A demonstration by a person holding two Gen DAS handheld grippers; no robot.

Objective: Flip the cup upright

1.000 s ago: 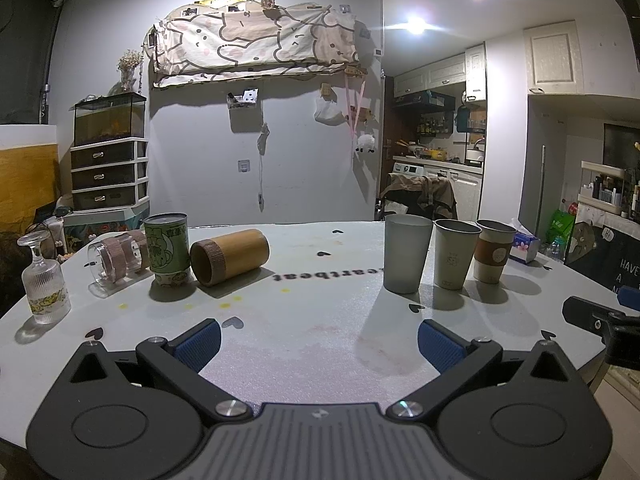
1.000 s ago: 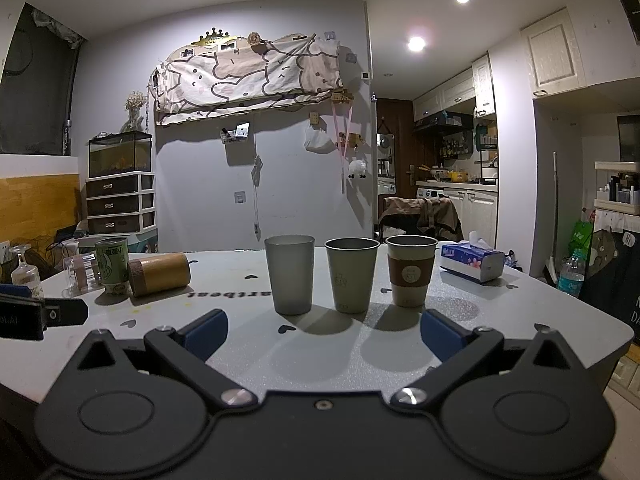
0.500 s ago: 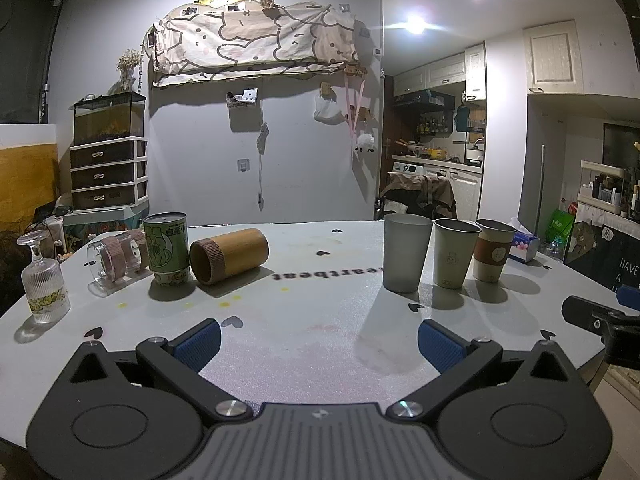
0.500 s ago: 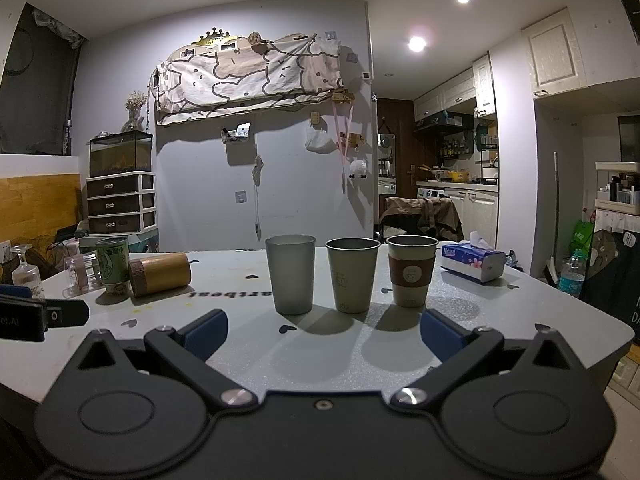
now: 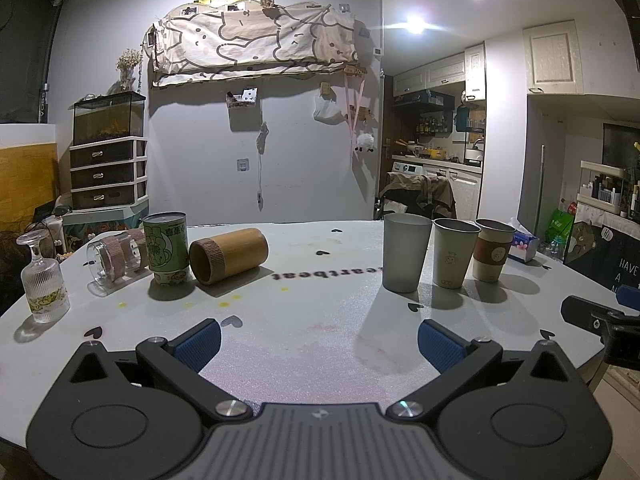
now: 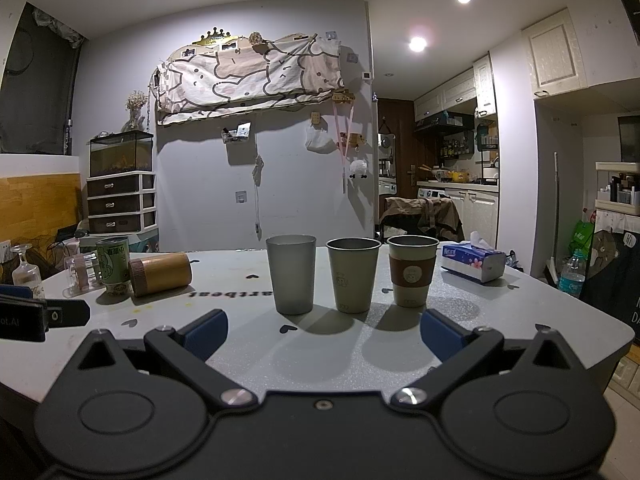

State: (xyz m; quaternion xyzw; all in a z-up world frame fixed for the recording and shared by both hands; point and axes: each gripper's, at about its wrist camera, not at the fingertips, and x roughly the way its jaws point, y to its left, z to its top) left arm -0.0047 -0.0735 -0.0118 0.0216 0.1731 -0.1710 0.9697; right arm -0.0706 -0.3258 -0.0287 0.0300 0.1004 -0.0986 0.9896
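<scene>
A bamboo cup (image 5: 228, 254) lies on its side on the white table (image 5: 320, 320), mouth toward me; it also shows in the right wrist view (image 6: 160, 273). A clear glass cup (image 5: 116, 258) lies on its side at the left. A green printed cup (image 5: 166, 252) stands mouth down between them. Three cups stand upright: grey (image 5: 404, 256), pale green (image 5: 452, 258), and sleeved paper cup (image 5: 492, 254). My left gripper (image 5: 318, 342) is open and empty over the table's near part. My right gripper (image 6: 324, 332) is open and empty, short of the upright cups (image 6: 292, 274).
An inverted stemmed glass (image 5: 42, 280) stands at the far left edge. A tissue box (image 6: 472, 262) lies at the right back. The right gripper's finger (image 5: 592, 316) shows at the table's right edge. Drawers, a fish tank and a kitchen lie beyond the table.
</scene>
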